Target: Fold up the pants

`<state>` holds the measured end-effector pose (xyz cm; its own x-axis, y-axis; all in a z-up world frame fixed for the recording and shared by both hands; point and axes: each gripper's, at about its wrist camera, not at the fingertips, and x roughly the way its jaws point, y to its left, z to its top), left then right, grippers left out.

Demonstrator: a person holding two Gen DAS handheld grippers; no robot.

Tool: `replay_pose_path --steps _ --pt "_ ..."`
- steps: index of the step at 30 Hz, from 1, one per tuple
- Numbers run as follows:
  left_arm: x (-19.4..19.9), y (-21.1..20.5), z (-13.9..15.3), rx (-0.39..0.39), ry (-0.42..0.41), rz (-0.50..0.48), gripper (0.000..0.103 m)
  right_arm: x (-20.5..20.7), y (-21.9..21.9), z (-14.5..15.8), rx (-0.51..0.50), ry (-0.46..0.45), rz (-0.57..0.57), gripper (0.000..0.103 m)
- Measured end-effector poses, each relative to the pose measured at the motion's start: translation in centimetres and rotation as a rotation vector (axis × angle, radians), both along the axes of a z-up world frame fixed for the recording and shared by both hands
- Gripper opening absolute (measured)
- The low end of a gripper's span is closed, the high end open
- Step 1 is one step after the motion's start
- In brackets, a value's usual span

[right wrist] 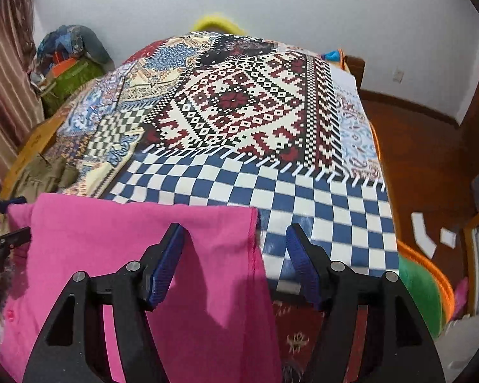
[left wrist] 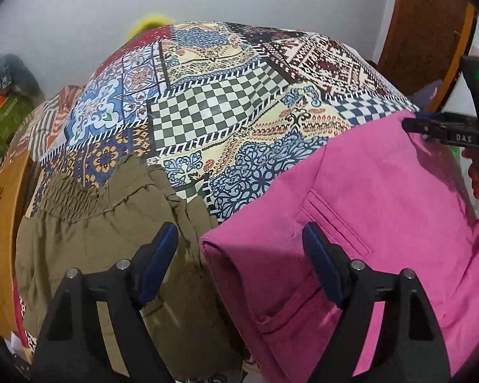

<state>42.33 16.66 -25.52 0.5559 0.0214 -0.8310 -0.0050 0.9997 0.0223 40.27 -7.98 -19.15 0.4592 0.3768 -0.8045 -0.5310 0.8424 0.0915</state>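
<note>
Pink pants (left wrist: 383, 210) lie on the near edge of a table covered by a patterned cloth (left wrist: 214, 102). In the right wrist view the pink pants (right wrist: 137, 255) hang over the near edge, their right edge between the fingers. My left gripper (left wrist: 239, 249) is open, hovering over the pants' folded left end with the pocket. My right gripper (right wrist: 234, 255) is open above the pants' right edge. The right gripper also shows in the left wrist view (left wrist: 444, 131) at the pants' far right corner.
Olive-green pants (left wrist: 111, 223) with an elastic waist lie to the left of the pink ones. A wooden chair (left wrist: 3, 223) stands at the left. A pile of bags (right wrist: 70, 63) sits at the back left. Wooden floor (right wrist: 415, 146) with white papers (right wrist: 423, 234) lies to the right.
</note>
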Motion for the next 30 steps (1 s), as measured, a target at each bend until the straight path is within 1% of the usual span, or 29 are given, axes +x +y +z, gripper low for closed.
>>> replay_pose_path --steps 2,3,4,5,6,7,8,9,10,11,12,13,14,16,19,22,25,30 --pt "0.1 0.1 -0.2 -0.012 0.004 -0.005 0.080 0.2 0.6 -0.2 -0.028 -0.015 0.007 0.061" --pt "0.2 0.2 -0.3 -0.026 0.006 -0.006 0.078 0.3 0.8 -0.3 -0.036 -0.023 0.012 0.057" --pt "0.2 0.4 -0.4 -0.048 0.009 -0.010 0.074 0.5 0.9 -0.3 -0.042 -0.025 0.016 0.055" --pt "0.2 0.4 -0.4 -0.066 0.012 -0.013 0.071 0.8 0.9 -0.5 -0.045 -0.023 0.017 0.050" --pt "0.2 0.6 -0.5 -0.089 0.017 -0.016 0.067 0.9 0.9 -0.5 -0.047 -0.026 0.012 0.041" --pt "0.3 0.6 -0.5 -0.104 0.020 -0.016 0.063 1.0 0.9 -0.6 -0.041 -0.025 0.009 0.037" --pt "0.2 0.7 -0.5 -0.122 0.020 -0.017 0.060 1.0 0.9 -0.6 -0.030 -0.018 0.014 0.026" --pt "0.1 0.6 -0.4 -0.130 0.020 -0.021 0.055 1.0 0.8 -0.5 -0.027 -0.016 0.013 0.016" --pt "0.0 0.4 -0.3 -0.136 0.018 -0.027 0.049 1.0 0.7 -0.4 -0.017 -0.008 0.015 0.014" --pt "-0.1 0.2 -0.2 -0.129 0.014 -0.026 0.048 0.9 0.9 -0.4 -0.009 -0.001 0.022 0.010" --pt "-0.3 0.0 0.0 -0.114 0.005 -0.025 0.044 0.7 0.8 -0.3 -0.001 0.000 0.028 0.008" --pt "-0.5 -0.3 0.2 -0.100 -0.001 -0.031 0.037 0.4 0.9 -0.2 0.004 -0.002 0.031 0.008" --pt "-0.6 -0.5 0.4 -0.091 -0.006 -0.034 0.034 0.1 0.8 0.0 0.011 -0.005 0.035 0.007" --pt "-1.1 -1.0 1.0 -0.071 -0.023 -0.042 0.024 -0.6 0.7 0.5 0.036 -0.018 0.037 0.006" --pt "-1.6 -1.2 1.9 -0.069 -0.039 -0.045 0.016 -1.7 0.3 1.8 0.075 -0.046 0.022 0.006" --pt "-2.0 -1.1 3.0 -0.080 -0.049 -0.036 0.013 -2.5 -0.4 3.5 0.121 -0.065 -0.001 0.005" --pt "-2.6 -1.2 4.2 -0.080 -0.070 -0.034 0.012 -3.4 -1.1 5.5 0.161 -0.085 -0.006 0.005" --pt "-4.3 -1.7 7.2 -0.087 -0.118 -0.036 0.012 -5.5 -2.1 8.5 0.208 -0.124 0.003 0.005"
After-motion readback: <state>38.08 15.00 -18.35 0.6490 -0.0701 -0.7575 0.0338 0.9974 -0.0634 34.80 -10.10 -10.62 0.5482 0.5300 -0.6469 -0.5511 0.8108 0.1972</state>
